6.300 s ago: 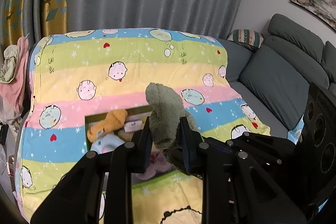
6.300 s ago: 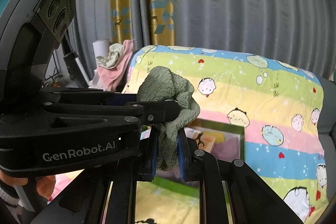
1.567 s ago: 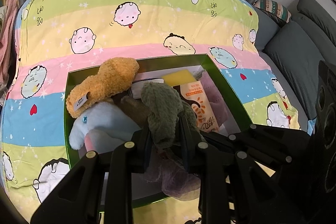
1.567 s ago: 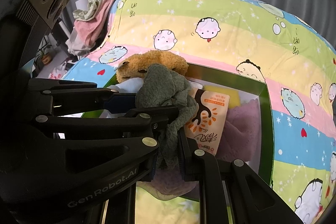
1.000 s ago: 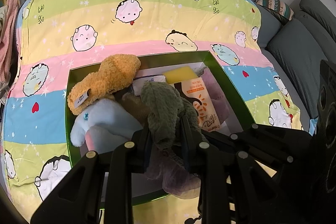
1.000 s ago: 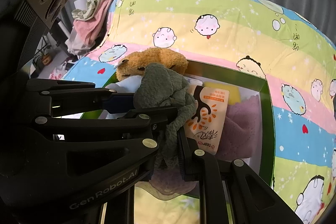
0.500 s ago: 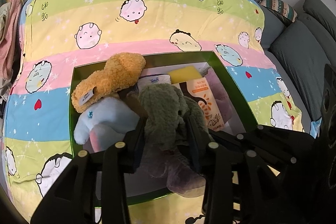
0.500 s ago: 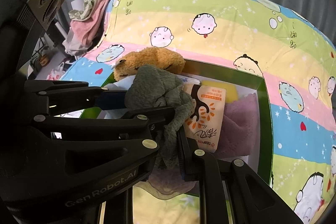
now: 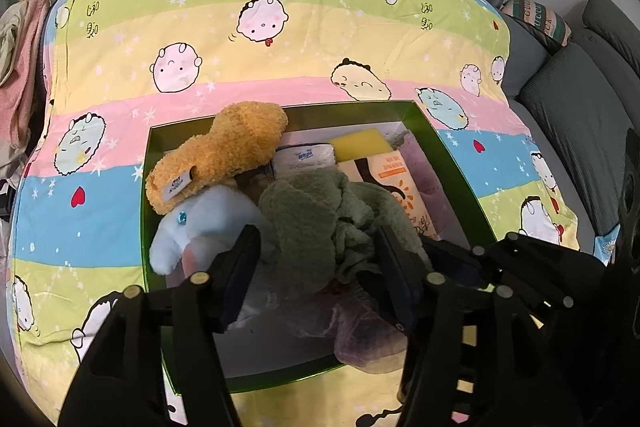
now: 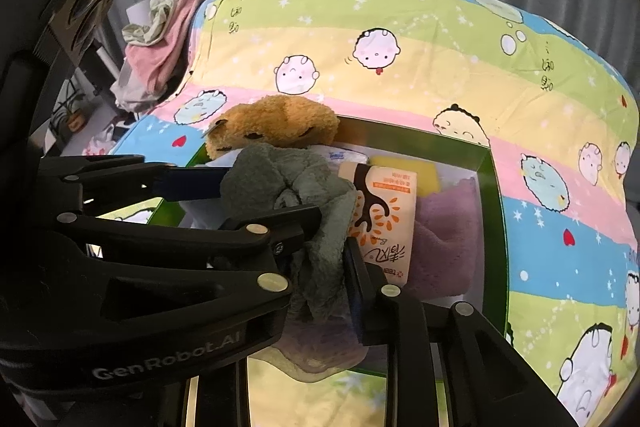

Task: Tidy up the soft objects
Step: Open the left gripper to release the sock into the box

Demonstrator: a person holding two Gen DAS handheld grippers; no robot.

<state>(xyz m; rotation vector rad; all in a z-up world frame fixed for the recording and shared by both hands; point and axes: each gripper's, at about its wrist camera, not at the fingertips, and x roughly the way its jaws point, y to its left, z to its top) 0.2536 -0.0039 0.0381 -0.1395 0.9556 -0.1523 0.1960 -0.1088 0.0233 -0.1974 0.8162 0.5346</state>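
Your way into the green box point(image 9: 460, 163) is crowded; orange plush point(image 9: 224, 155) and white plush point(image 9: 200, 223) block the left, green cloth point(image 9: 312, 223) fills the middle; the striped blanket point(image 9: 280, 39) beyond lies open.
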